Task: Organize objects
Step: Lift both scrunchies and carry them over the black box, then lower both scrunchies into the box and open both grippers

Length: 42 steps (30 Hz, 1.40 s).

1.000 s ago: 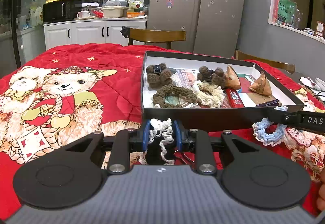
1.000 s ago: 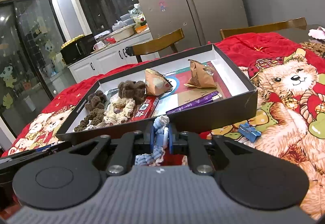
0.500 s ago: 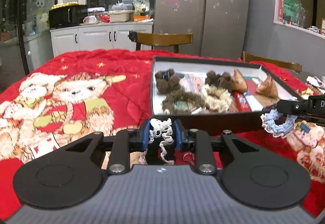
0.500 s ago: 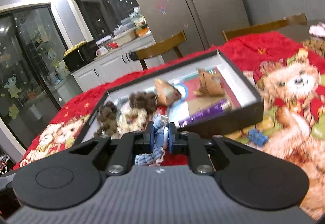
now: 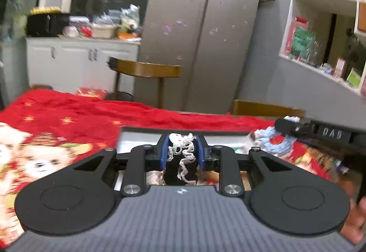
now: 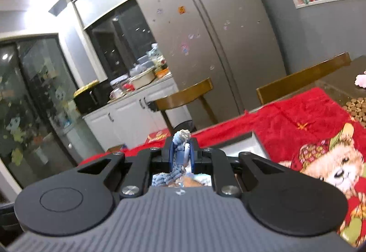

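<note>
Above the box [image 5: 141, 137] we carry two scrunchies.
Our left hand-held gripper [image 5: 180, 151] clamps the white scrunchie [image 5: 183, 153]; our right hand-held gripper [image 6: 181, 156] clamps the blue scrunchie [image 6: 180, 149].

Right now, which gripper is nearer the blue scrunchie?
Right. The right gripper is shut on the blue scrunchie itself. The left gripper is apart from it, off to its left, shut on a white scrunchie.

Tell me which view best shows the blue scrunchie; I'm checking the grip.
The right wrist view: the blue scrunchie sits centred, pinched in the right hand-held gripper. The left wrist view shows it only blurred, hanging at the right edge.
</note>
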Motion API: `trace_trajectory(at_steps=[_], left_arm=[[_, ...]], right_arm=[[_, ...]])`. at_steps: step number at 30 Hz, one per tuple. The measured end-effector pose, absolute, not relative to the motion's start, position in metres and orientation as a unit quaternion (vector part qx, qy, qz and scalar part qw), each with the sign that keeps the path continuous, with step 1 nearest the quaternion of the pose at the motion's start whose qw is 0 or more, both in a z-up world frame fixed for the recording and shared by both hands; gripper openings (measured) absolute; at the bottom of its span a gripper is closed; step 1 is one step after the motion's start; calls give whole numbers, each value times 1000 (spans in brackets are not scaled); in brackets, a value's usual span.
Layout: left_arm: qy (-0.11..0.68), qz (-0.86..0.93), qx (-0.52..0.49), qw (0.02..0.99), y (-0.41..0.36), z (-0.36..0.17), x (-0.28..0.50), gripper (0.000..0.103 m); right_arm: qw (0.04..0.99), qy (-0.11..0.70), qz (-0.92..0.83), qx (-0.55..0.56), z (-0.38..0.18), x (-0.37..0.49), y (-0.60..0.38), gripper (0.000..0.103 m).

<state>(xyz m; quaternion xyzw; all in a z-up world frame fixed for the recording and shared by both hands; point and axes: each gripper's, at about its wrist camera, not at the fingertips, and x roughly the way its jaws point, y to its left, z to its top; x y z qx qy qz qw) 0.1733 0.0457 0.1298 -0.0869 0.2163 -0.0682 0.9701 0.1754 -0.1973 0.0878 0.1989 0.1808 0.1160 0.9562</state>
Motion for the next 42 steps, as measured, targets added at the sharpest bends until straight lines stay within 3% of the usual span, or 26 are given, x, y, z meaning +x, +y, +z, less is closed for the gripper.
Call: trace_trajectory(at_steps=[10,19,27,42], left_arm=[[248,-121,-137,951,-6,120,278,30],[277,-133,-135,942,-35,83,348,30],[280,-119,-74,950,-51,61,361,30],[314,-94,-41,944,-62,40,363,31]], right_arm=[[951,178,85,238,82,232,-225,16],[937,222,56,262,37,276,-252,16],[944,241,45,222,18,295,-249,17],[920,277,48,273,1,300,-254,17]])
